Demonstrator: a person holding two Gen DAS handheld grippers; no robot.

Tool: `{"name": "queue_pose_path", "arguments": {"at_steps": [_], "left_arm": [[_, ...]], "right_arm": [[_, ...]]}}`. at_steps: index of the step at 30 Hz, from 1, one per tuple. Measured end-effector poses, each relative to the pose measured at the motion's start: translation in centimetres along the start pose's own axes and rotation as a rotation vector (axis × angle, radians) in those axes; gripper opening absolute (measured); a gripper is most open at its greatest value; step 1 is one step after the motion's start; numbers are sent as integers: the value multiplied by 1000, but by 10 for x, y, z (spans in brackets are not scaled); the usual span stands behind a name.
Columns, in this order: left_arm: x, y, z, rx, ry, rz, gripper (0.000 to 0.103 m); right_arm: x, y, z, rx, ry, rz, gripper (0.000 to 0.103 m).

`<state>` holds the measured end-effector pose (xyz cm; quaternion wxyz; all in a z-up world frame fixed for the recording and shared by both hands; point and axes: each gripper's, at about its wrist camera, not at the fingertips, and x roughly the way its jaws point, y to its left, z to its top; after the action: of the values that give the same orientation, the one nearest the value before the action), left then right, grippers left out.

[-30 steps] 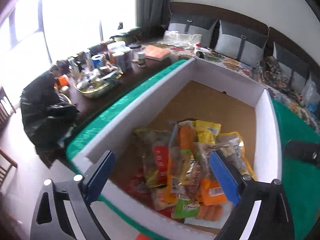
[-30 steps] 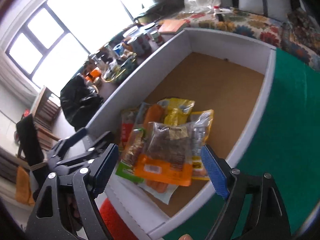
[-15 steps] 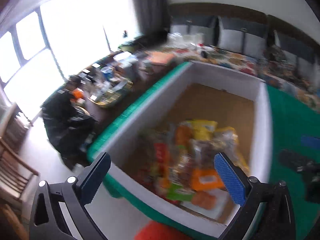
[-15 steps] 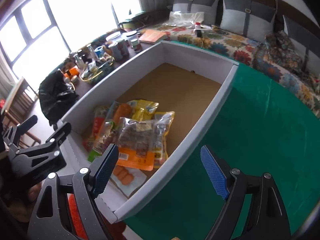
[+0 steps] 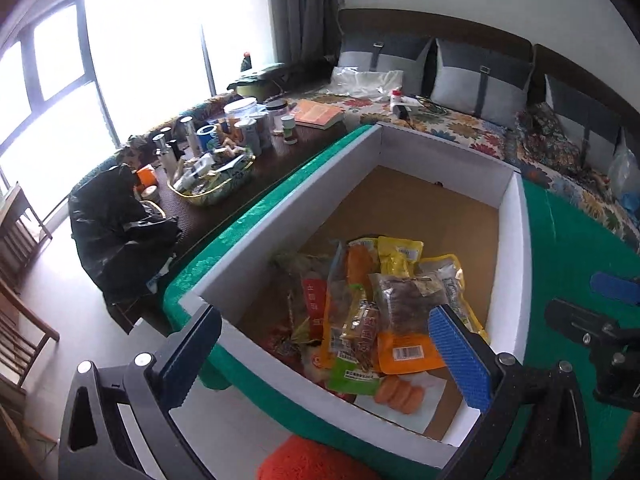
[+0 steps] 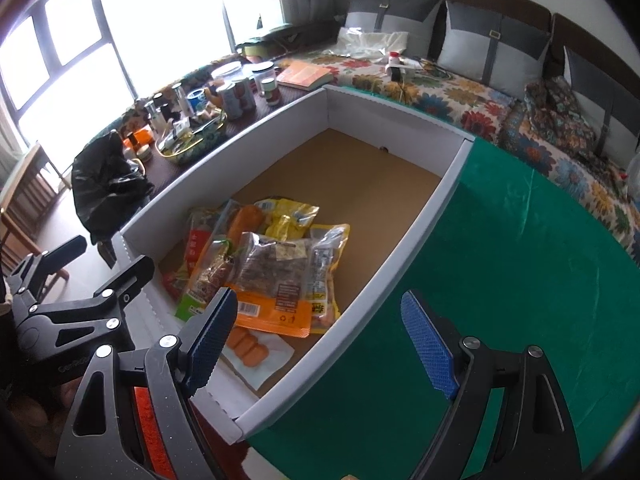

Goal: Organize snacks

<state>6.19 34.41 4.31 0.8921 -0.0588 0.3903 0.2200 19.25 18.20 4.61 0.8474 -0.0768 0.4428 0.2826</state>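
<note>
A white cardboard box with a brown floor sits on a green cloth. A pile of snack packets lies at its near end, with an orange-and-clear packet on top. The box and the pile also show in the right wrist view. My left gripper is open and empty, above the box's near edge. My right gripper is open and empty, over the box's near right wall. The right gripper also shows in the left wrist view. The left one shows in the right wrist view.
A dark side table left of the box holds jars, cans and a tray of small items. A black bag sits at its near end. A floral-covered bench with grey cushions runs behind. An orange cushion lies below the box.
Both grippers have pulled back and up from the box, staying open. The right gripper has shifted right, over the box's right wall and the green cloth. The snacks have not moved.
</note>
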Motion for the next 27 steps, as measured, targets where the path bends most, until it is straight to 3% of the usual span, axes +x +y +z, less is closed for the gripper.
{"name": "queue_pose_path", "arguments": {"at_steps": [7,14,27], "left_arm": [[3,5,-3,-20,35,13,103],[0,7,0,-31,27,-16,103],[1,9,2,-34,18,2,103]], "right_arm": [[1,7,-1,-22,-2,-4,87],[0,12,3,-33,-9,-2,87],[3,18,3,-53,2,1,87]]}}
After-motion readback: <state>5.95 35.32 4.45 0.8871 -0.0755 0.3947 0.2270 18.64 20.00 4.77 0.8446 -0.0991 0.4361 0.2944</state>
